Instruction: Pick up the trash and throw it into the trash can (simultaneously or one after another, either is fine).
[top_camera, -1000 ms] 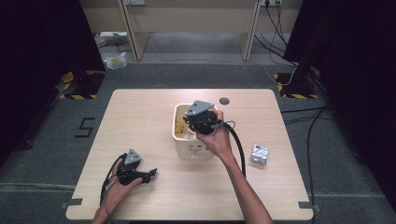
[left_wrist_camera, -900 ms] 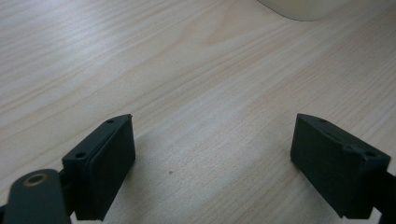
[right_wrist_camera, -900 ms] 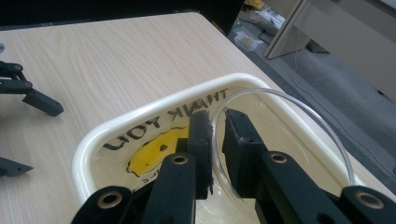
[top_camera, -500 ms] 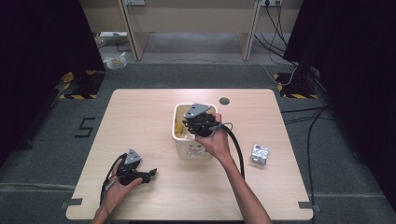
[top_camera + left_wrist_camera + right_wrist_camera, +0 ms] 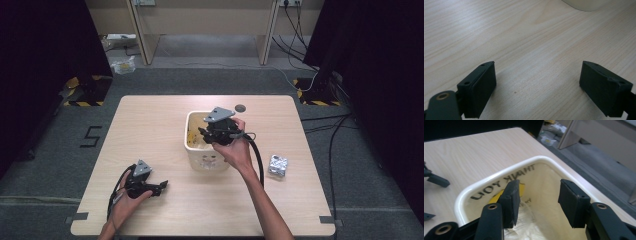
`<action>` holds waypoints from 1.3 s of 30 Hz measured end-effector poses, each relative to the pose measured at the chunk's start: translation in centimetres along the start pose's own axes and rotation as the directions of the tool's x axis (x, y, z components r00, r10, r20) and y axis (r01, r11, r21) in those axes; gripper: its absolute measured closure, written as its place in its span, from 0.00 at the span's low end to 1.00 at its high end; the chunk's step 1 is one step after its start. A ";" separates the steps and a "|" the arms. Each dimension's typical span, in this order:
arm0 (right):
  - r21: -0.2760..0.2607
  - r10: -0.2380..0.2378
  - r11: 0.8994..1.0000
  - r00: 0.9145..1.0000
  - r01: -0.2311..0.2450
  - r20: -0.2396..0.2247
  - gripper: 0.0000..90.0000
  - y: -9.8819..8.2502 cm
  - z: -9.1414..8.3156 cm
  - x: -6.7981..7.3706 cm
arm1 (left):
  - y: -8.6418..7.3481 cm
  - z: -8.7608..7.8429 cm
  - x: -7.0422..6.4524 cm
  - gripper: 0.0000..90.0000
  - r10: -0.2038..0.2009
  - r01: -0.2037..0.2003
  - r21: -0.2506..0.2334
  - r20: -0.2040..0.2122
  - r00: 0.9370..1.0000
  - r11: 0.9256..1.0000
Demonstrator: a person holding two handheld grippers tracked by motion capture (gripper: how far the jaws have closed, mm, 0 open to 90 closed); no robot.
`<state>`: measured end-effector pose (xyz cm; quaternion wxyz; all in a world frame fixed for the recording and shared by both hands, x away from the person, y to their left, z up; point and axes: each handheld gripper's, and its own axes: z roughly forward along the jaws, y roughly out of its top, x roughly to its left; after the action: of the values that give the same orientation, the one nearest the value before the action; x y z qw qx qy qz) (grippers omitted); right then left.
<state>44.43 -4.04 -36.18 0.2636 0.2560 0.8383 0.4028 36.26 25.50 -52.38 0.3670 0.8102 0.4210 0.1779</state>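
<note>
My right gripper [image 5: 212,134] hangs over the mouth of the cream-white plastic bin [image 5: 206,162], which stands near the middle of the pale wooden table [image 5: 150,125], a little toward its far edge. Its jaws have just been opening and stand partly apart with nothing between them; in the right gripper view the right gripper [image 5: 537,195] looks down past the rounded rim into the bin [image 5: 496,176], where a plastic bag liner [image 5: 541,225] printed THANK YOU lies against the inside. My left gripper [image 5: 150,186] rests near the table's near-left corner, jaws wide and empty over bare wood. A small crumpled silver foil packet [image 5: 278,165] lies toward the right edge, well apart from the bin.
</note>
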 end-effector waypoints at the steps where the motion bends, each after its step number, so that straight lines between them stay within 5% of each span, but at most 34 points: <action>1: -0.003 0.004 1.000 1.000 -0.004 0.004 0.54 0.0 -0.4 -0.1 | 0.0 0.0 0.0 0.15 0.002 -0.002 0.001 0.000 1.000 1.000; 12: -0.060 0.071 0.996 0.994 -0.066 0.079 0.46 -1.4 -4.9 -2.4 | 0.0 0.0 0.0 0.14 0.002 -0.002 0.001 0.000 1.000 1.000; 20: -0.070 0.140 0.989 0.979 -0.131 0.146 0.40 -3.8 -7.9 -4.2 | 0.0 0.0 0.0 0.15 0.000 0.000 0.000 0.000 1.000 1.000; 39: -0.032 0.234 0.972 0.946 -0.232 0.225 0.31 -9.7 -9.6 -5.2 | 0.0 0.0 0.0 0.14 0.001 -0.001 0.003 -0.001 1.000 1.000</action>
<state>39.91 -17.80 -37.66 0.3087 0.3969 0.7656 0.4013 36.25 25.50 -52.35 0.3655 0.8109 0.4209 0.1777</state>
